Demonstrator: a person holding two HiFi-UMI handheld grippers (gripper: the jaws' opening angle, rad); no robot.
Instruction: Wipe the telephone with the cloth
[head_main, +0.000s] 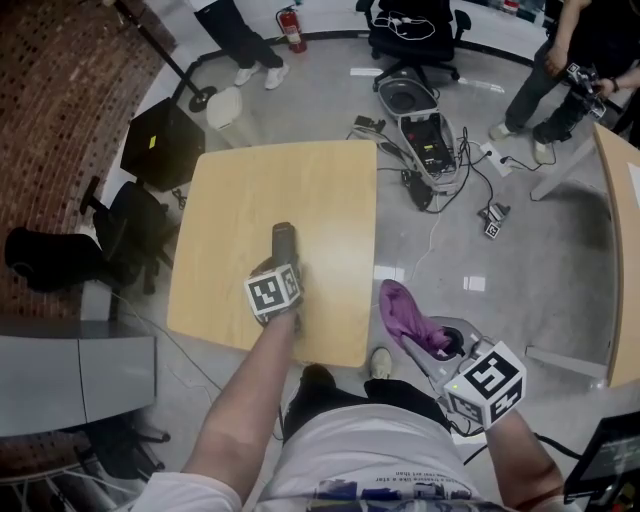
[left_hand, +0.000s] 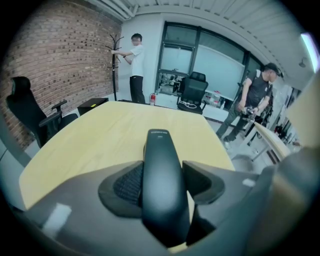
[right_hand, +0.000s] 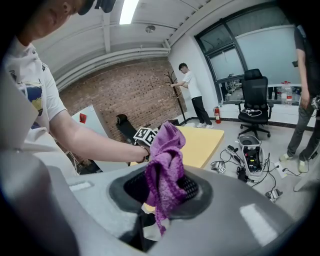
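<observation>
Head view showed a square table (head_main: 330, 200) with a smooth, pale wood-grain top and rounded corners. The telephone (head_main: 283, 240), a slim black handset with a matte, gently curved back and a squared end, lay lengthwise above the table's near half; whether it touched the top could not be told. The cloth (head_main: 408, 315), a purple, nubbly, terry-like rag, stood bunched in soft folds off the table's right edge, over the grey floor.

Left gripper (left_hand: 162, 182): jaws partly spread and clenched on the telephone (left_hand: 162, 170), its dark cross-hatched pads (left_hand: 129, 185) bearing on the handset's two long sides; the handset projected forward beyond the fingertips.

Right gripper (right_hand: 162, 187): jaws nearly together, pinching the cloth (right_hand: 167, 160) at its lower part; the free upper part rose crumpled above the jaws.
</observation>
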